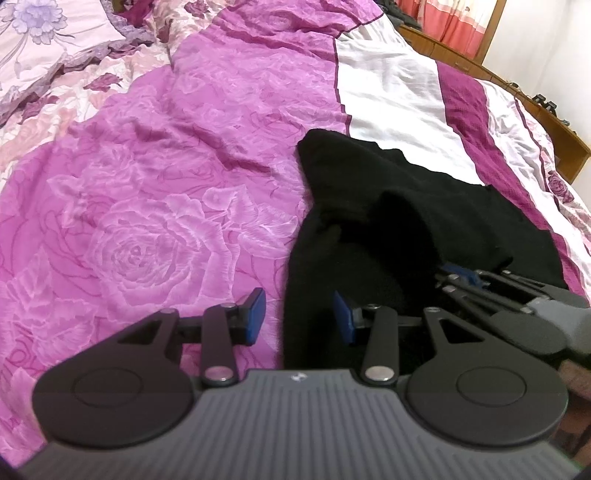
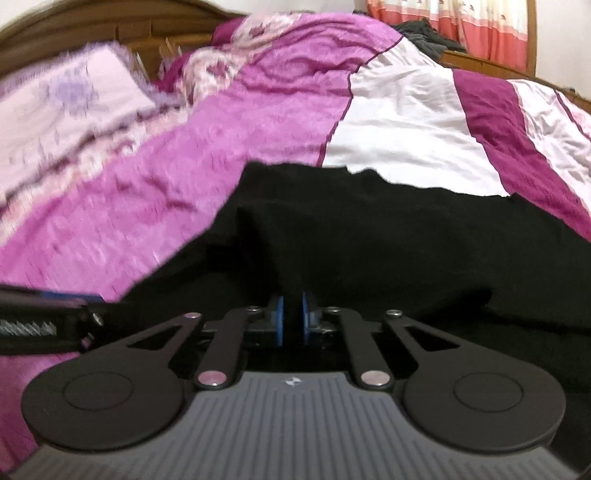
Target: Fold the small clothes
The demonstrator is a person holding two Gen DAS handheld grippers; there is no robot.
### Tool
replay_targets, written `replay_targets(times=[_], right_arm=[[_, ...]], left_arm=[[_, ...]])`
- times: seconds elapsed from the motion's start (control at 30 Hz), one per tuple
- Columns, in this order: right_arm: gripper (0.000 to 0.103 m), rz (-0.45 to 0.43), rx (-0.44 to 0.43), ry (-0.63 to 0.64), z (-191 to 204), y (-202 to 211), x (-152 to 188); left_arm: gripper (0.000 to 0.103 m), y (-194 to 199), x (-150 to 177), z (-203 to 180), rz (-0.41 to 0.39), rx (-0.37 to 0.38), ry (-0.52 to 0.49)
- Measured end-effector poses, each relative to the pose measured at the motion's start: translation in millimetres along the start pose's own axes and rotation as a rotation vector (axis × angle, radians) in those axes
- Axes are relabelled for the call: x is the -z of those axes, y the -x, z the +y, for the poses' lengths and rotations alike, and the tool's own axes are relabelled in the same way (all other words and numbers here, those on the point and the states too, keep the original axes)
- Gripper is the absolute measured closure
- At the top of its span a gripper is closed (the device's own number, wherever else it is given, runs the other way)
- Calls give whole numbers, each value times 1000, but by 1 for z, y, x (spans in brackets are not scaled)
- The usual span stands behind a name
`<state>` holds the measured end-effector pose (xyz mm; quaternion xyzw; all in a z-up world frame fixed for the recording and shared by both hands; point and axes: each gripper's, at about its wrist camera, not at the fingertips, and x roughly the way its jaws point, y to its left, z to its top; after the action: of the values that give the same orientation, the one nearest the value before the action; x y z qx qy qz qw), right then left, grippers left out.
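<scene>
A black garment [image 1: 436, 218] lies rumpled on the bed, its near part raised in a fold. In the left wrist view my left gripper [image 1: 299, 317] is open and straddles the garment's near left edge, one blue pad over the bedspread and the other over the black cloth. My right gripper [image 1: 452, 277] enters from the right with its tips in the raised fold. The right wrist view shows the black garment [image 2: 388, 240] filling the foreground and my right gripper [image 2: 293, 323] shut on a pinch of it. The left gripper [image 2: 74, 314] shows at that view's left edge.
A pink rose-print bedspread [image 1: 155, 206] with a white stripe [image 1: 395, 99] covers the bed. A floral pillow [image 1: 44, 40] lies far left. The wooden bed frame [image 1: 554, 125] runs along the right, with a dark clothes pile [image 2: 432, 37] and a red curtain [image 2: 454, 26] beyond.
</scene>
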<state>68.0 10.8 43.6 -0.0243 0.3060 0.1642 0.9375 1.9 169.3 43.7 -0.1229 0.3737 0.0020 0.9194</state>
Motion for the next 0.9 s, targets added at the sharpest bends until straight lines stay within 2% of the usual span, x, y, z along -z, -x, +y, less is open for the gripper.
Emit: replay_targets(times=[0.2,0.37,0.67,0.9], right_arm=[[96,-64,-52,-156,-35,31,-18],[96,-115,-61,-276,-74,53,-33],[96,-169,-10,-305,-120,77,-44],[97,-201,84,-276,-157,85,-49]], left_arm=[[60,2,-2,-5,-8,-1,-5],[60,4,-5,-11,-16,2,-12],[60,1,-21,-31,-38,35,-56],[60,-5,-33,-49,-54,43,-91]])
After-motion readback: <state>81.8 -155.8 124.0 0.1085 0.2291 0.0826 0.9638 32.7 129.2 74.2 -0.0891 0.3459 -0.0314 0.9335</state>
